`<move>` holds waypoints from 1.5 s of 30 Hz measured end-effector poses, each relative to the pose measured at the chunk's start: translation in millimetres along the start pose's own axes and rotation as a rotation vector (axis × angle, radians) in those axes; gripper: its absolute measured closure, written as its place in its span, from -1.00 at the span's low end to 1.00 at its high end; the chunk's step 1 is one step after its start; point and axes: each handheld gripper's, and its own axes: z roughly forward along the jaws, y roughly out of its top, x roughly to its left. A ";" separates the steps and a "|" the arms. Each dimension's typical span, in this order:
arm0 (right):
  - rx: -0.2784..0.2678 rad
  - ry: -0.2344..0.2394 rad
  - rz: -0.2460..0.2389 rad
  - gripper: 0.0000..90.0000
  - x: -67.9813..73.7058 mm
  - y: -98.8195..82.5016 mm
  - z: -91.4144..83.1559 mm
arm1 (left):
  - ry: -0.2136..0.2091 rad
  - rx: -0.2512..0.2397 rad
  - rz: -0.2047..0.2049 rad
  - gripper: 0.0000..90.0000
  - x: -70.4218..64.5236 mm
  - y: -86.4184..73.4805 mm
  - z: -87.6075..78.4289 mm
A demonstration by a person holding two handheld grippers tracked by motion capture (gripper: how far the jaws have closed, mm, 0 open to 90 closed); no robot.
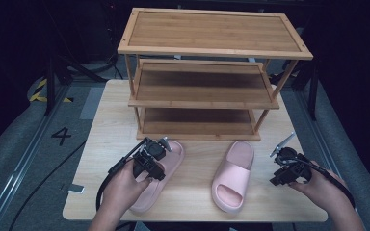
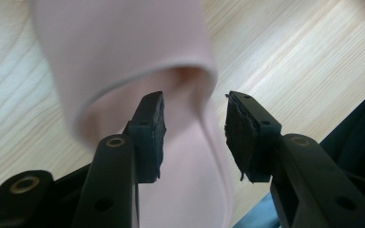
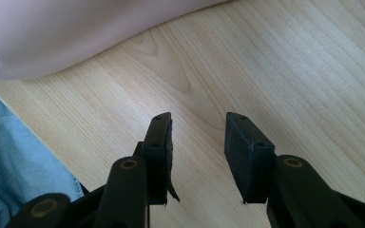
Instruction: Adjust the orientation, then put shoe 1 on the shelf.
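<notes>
While the left tongs [image 2: 194, 137] gape, the slipper [image 2: 123, 61] blurs.

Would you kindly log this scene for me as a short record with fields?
surface: pale wooden table
rack: three-tier bamboo shoe rack, shelves bare
left slipper: pink foam slide, under left gripper
right slipper: pink foam slide, lying free
left gripper: jaws apart astride slipper edge, not pressing
right gripper: open over bare table
</notes>
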 end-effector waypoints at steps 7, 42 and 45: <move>-0.012 0.000 0.018 0.34 0.3 -0.2 -1.9 | -0.004 -0.049 -0.085 0.44 -2.1 6.8 15.6; -0.007 0.000 0.030 0.32 -0.1 -4.4 -1.4 | -0.017 -0.066 -0.040 0.85 -11.7 11.1 -16.8; -0.009 -0.004 0.037 0.33 -2.2 -7.3 -3.3 | -0.011 -0.060 -0.023 0.85 -16.2 13.6 -26.3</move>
